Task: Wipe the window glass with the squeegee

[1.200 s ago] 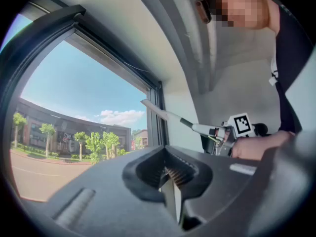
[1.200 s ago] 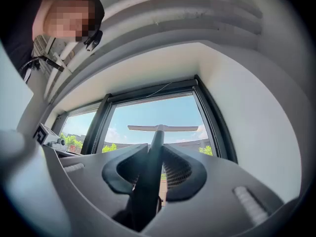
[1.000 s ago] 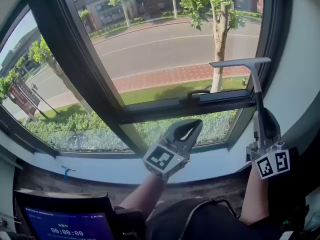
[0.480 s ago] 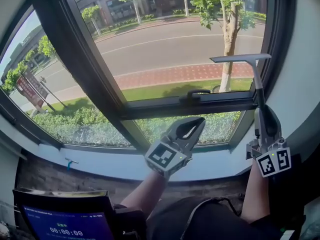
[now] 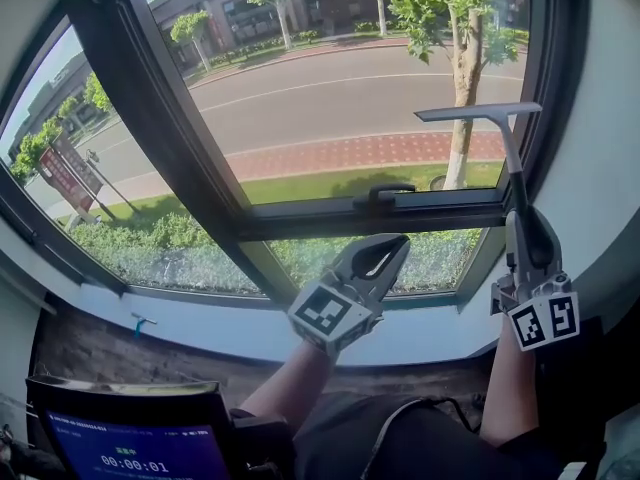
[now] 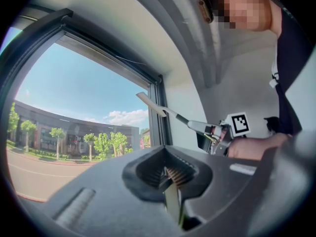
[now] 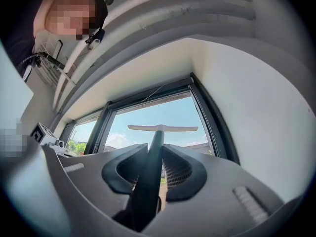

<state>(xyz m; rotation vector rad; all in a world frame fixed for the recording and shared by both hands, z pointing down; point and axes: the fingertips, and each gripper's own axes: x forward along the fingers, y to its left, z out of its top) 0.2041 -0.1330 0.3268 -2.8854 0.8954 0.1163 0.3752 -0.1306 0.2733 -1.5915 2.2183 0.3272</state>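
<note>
Head view, closest in: a dark screen (image 5: 130, 448) sits below both grippers by the person's lap, and its timer now reads one second where it showed zeros a moment ago. Above it the left gripper (image 5: 388, 248) hangs in front of the sill (image 5: 200, 333), barely moved since then. Its jaws are pressed together with nothing between them.

Off to its right, the right gripper (image 5: 524, 230) points upward with its jaws clamped on the dark handle of the squeegee (image 5: 507, 158). The shaft runs straight up from the jaws to the pale blade, which lies crosswise well above the gripper and in front of the window glass (image 5: 330, 98), close to the right side of the window frame (image 5: 300, 223). Whether the blade actually touches the pane I cannot tell. Compared with a second ago, gripper and blade sit slightly higher against the frame's crossbar. The window handle (image 5: 385, 193) lies between the two grippers, farther off.
</note>
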